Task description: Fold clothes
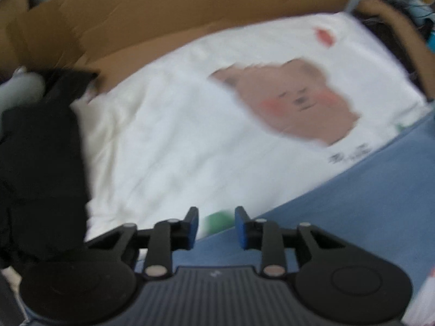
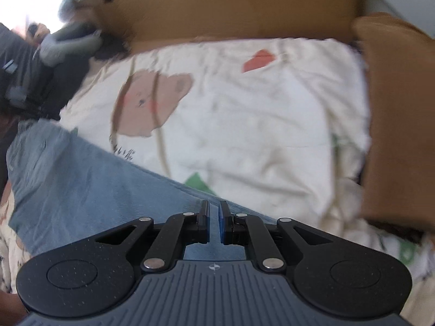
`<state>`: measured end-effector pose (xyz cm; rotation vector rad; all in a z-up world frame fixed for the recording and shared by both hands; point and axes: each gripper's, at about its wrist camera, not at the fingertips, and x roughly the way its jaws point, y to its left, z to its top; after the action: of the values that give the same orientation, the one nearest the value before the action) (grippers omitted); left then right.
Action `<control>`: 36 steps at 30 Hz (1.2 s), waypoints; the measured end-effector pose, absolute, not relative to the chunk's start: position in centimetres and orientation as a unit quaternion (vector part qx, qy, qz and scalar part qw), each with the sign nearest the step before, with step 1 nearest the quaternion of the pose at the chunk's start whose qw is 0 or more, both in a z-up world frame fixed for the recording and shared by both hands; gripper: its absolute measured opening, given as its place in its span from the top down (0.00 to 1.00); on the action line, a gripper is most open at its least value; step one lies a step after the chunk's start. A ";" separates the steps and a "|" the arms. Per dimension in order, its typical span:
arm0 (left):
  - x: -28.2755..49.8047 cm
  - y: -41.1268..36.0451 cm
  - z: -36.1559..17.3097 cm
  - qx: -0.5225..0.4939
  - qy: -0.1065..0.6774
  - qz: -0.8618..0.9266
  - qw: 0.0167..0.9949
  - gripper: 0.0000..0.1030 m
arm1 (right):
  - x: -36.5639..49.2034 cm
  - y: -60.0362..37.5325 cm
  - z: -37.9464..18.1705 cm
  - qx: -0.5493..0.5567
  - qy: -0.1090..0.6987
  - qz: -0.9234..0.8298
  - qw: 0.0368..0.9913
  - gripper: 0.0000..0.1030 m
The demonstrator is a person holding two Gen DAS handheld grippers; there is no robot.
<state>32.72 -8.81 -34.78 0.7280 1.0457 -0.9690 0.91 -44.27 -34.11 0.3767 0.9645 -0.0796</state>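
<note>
Fingers point(image 1: 193, 224) on the left gripper point(image 1: 216, 225) spread, right gripper point(image 2: 214, 221) barely parted, both empty; white bear-print shirt point(image 1: 190, 141) lies flat, folding left.

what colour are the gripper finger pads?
Blue, on black fingers. Clearest on the left gripper in the left wrist view, pads apart.

Brown cardboard box point(image 1: 163, 8) open behind; brown cushion point(image 2: 399, 114) at right edge, blurred.
</note>
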 end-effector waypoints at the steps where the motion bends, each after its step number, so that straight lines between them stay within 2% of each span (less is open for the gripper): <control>1: 31.9 -9.7 -34.7 0.331 0.463 -0.441 0.694 0.66 | 0.0 -44.9 -34.2 0.185 0.454 -0.054 0.870 0.79; 2: 31.1 -10.6 -34.8 0.333 0.460 -0.448 0.691 0.66 | -0.8 -45.5 -34.3 0.191 0.448 -0.070 0.871 0.69; 3: 30.5 -11.4 -34.9 0.330 0.459 -0.456 0.687 0.66 | -1.5 -46.1 -34.5 0.198 0.446 -0.084 0.869 0.68; 16: 21.9 -21.2 -38.4 0.333 0.423 -0.579 0.612 0.66 | -6.2 -51.5 -36.4 0.168 0.479 -0.187 0.841 0.68; 20: 20.3 -22.6 -39.6 0.335 0.418 -0.602 0.592 0.67 | -6.7 -52.4 -36.5 0.148 0.483 -0.214 0.836 0.65; 36: 17.2 -25.3 -42.5 0.326 0.427 -0.662 0.522 0.70 | -6.0 -52.0 -39.0 0.091 0.508 -0.200 0.833 0.65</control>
<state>17.21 -25.25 -42.50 0.7807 1.0225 -1.5864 -6.04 -52.00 -38.99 0.1937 1.0769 -0.4243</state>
